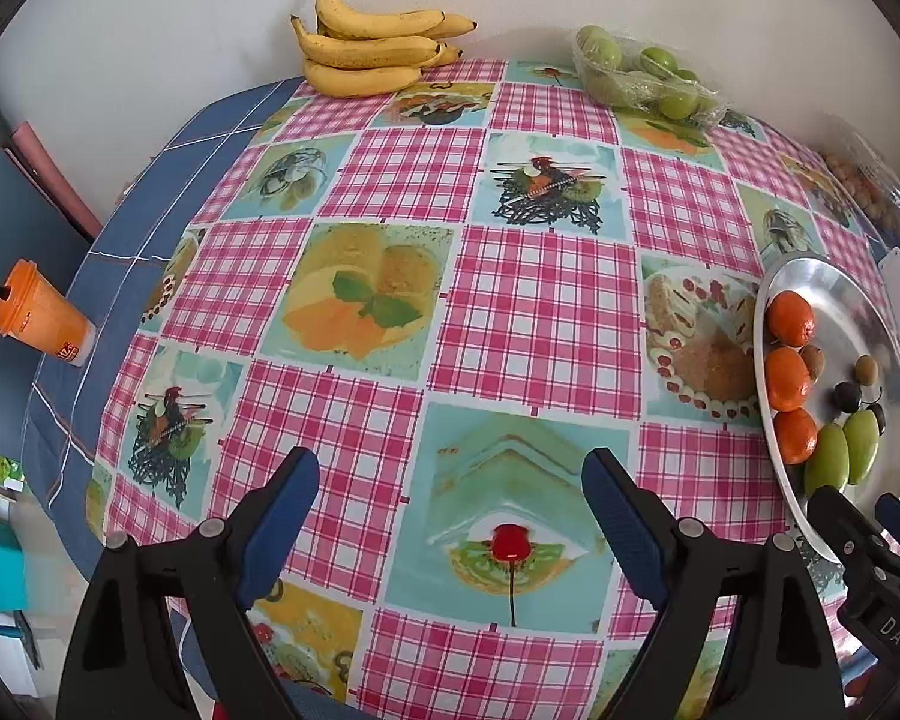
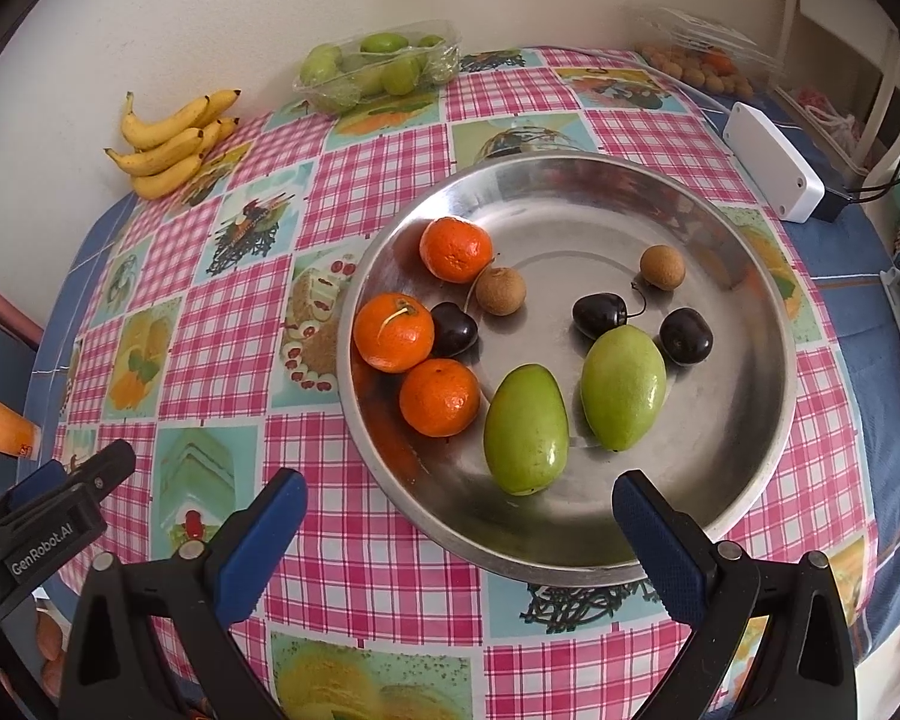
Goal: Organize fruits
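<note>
A round metal plate (image 2: 570, 192) on the checked tablecloth holds three oranges (image 2: 393, 333), two green mangoes (image 2: 527, 429), three dark cherries (image 2: 599, 313) and two brown longans (image 2: 662, 267). The plate also shows at the right of the left wrist view (image 1: 822, 276). My right gripper (image 2: 459, 519) is open and empty, hovering over the plate's near rim. My left gripper (image 1: 450, 501) is open and empty above the bare tablecloth, left of the plate. A bunch of bananas (image 1: 369, 42) lies at the far edge by the wall.
A clear tub of green fruit (image 2: 378, 69) and a clear tub of longans (image 2: 699, 57) stand at the back. A white box (image 2: 771, 165) lies right of the plate. An orange cup (image 1: 42, 318) stands at the table's left edge.
</note>
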{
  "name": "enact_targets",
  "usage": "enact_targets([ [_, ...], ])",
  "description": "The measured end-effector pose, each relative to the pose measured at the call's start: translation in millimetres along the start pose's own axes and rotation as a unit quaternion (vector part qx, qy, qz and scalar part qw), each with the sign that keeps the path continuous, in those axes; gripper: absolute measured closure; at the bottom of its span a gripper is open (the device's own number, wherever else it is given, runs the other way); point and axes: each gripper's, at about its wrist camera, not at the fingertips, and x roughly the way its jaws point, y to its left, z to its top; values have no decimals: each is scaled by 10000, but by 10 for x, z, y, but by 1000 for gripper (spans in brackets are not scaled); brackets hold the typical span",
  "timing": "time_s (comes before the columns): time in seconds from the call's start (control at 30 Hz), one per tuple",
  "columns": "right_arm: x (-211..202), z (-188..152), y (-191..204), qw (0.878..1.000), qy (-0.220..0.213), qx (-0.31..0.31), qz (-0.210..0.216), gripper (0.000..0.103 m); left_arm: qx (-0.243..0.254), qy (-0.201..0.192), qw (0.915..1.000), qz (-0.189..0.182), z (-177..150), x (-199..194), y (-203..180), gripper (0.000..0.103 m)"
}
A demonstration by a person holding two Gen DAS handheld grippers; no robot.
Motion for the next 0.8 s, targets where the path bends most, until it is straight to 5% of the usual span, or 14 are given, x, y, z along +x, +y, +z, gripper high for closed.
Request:
enact_targets([
  [0.8,10,16,2,10000,-10,46,18,0,-16,39,10000,-41,9,0,-3,13],
])
